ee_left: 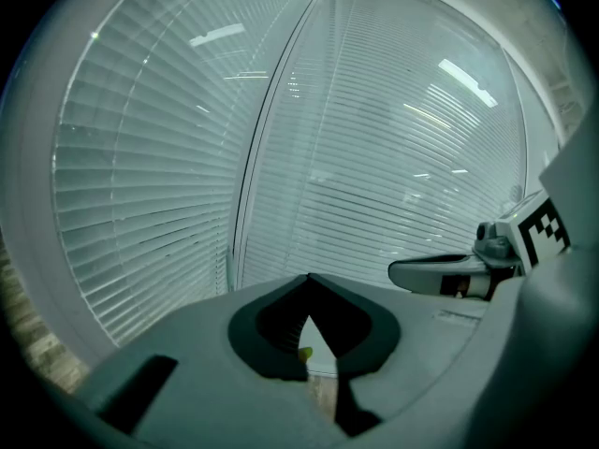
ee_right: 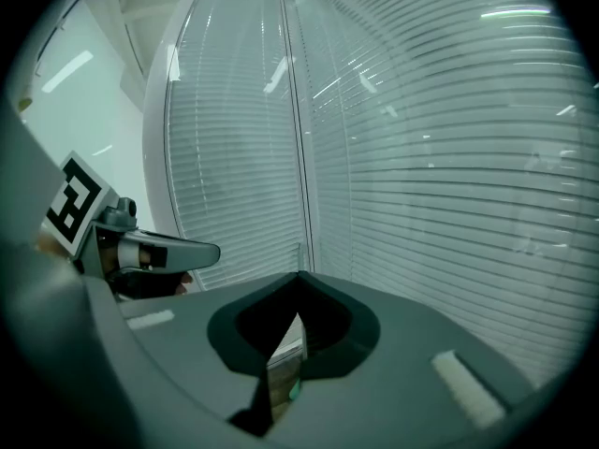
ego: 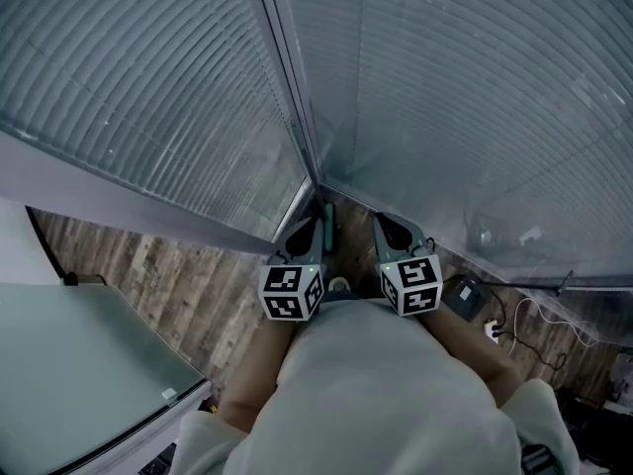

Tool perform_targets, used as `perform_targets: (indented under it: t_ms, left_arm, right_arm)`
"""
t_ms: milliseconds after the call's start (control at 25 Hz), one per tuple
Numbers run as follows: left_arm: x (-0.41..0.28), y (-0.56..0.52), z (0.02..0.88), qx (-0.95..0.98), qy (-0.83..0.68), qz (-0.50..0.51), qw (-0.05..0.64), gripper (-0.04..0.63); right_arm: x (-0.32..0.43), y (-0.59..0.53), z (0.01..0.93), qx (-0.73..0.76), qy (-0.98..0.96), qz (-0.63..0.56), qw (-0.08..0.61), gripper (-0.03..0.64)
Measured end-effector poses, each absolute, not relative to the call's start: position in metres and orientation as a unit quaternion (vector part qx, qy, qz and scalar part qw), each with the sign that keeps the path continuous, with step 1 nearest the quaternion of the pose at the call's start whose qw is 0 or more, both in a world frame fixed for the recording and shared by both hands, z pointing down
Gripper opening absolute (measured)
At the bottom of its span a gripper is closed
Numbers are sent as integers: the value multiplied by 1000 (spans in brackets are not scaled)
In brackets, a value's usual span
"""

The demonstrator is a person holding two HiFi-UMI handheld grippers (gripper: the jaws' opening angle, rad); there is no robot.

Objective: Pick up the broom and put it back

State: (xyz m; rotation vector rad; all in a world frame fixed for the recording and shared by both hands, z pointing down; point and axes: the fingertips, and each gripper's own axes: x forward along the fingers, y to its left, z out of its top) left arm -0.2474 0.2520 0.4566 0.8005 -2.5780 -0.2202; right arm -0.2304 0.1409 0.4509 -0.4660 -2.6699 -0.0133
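1. Tabletop [ego: 79, 364]: pale grey slab at the lower left of the head view, its dark edge running diagonally.
2. Floor [ego: 168, 275]: wood-pattern planks reaching into the room's corner.
3. Left blinds [ego: 148, 67]: lowered, horizontal slats, meeting the other set at a vertical corner post [ego: 295, 97].
4. Left claw [ee_left: 309, 277]: tips pressed together at the apex, nothing pinched between them. It is aimed low into the corner.
5. Broom [ego: 323, 222], probable: only a slim green shaft shows, in the corner between the two claws and close along the left one's side. Too little is visible to be sure of it, and its head is not seen.
6. Right claw [ee_right: 299, 279]: tips closed on each other, holding nothing. It points at the same corner, just beside the left claw.
7. Right blinds [ego: 475, 87]: lowered, horizontal slats.
8. Black adapter [ego: 463, 295] and white cables [ego: 529, 315]: on the floor at the foot of the right blinds.
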Motion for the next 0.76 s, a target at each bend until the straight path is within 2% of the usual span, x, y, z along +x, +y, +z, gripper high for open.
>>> perform_targets:
  t_ms: [760]
  left_arm:
    - [-256, 251, 465, 287, -927, -81, 228, 6]
  right_arm:
    - [-237, 143, 455, -170, -960, -9, 221, 6]
